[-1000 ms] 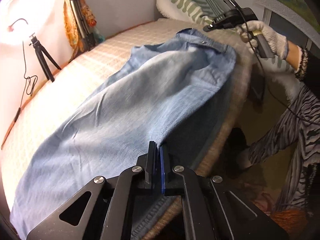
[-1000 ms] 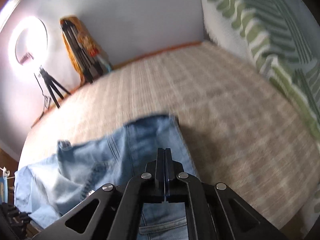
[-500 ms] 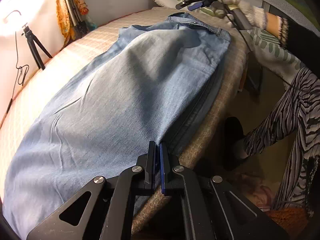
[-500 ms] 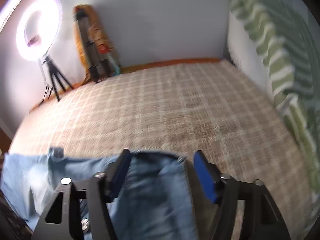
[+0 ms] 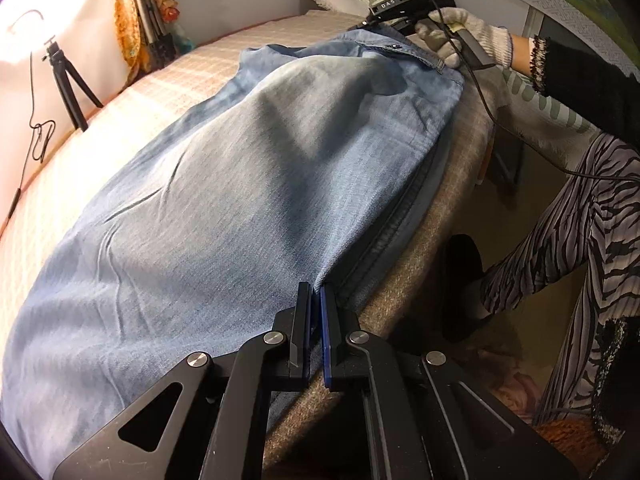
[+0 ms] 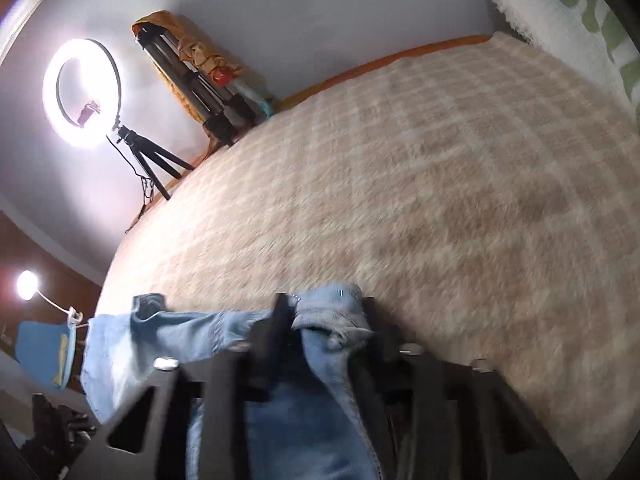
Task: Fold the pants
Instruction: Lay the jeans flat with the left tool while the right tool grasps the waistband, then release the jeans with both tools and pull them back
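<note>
Light blue denim pants (image 5: 248, 184) lie lengthwise along the near edge of the bed, folded leg on leg. My left gripper (image 5: 316, 300) is shut on the pants' near edge, partway down the leg. My right gripper (image 5: 394, 10) shows in the left wrist view at the waistband, held by a gloved hand. In the right wrist view my right gripper (image 6: 326, 312) is open, its blurred fingers on either side of the waistband (image 6: 332, 312), not closed on it.
The bed's beige checked blanket (image 6: 400, 180) stretches beyond the pants. A green-patterned white pillow (image 6: 568, 12) lies at the head. A ring light on a tripod (image 6: 82, 94) and folded tripods (image 6: 196, 80) stand against the far wall. The person's legs (image 5: 568, 240) stand beside the bed.
My right gripper has opened and let go of the waistband, which now rests on the bed. The pants have settled flatter. My left gripper has stayed shut on the edge.
</note>
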Tool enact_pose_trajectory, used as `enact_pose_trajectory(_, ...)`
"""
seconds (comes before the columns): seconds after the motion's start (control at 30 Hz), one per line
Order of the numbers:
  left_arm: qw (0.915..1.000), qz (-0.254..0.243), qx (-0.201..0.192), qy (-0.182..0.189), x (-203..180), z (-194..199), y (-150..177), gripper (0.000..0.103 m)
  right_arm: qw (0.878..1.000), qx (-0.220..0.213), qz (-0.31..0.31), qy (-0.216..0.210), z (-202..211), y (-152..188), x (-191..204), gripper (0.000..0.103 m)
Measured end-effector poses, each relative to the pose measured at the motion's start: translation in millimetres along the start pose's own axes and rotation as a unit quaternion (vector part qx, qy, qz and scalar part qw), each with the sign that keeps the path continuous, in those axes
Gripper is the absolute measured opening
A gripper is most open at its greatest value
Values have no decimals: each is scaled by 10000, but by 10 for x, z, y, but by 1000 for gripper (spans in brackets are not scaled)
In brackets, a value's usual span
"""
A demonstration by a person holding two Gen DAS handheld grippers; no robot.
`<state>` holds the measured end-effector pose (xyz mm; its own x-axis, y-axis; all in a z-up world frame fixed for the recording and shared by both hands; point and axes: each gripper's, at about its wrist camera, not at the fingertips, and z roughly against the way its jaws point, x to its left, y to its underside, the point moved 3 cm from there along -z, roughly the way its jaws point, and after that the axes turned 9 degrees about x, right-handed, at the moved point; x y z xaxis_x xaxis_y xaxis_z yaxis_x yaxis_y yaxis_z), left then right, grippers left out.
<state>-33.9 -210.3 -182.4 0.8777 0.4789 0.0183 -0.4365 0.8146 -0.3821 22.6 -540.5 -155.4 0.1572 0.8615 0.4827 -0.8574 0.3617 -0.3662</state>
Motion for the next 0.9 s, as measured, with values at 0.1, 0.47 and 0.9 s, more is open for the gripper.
enact_pose_trajectory(0.1, 10000, -57, -10, -61, -14, 7, -1, 3, 9989, -153, -29, 443, 152, 111, 196, 18)
enact_pose_trajectory(0.47, 9999, 34, -151, 70, 13, 22, 5, 3, 9844, -138, -353, 1720, 269, 200, 86, 18)
enact_pose_trajectory(0.9, 9991, 246, -273, 189, -28, 229, 109, 5, 9703, -590, 1481, 1818, 665, 595, 1419, 43)
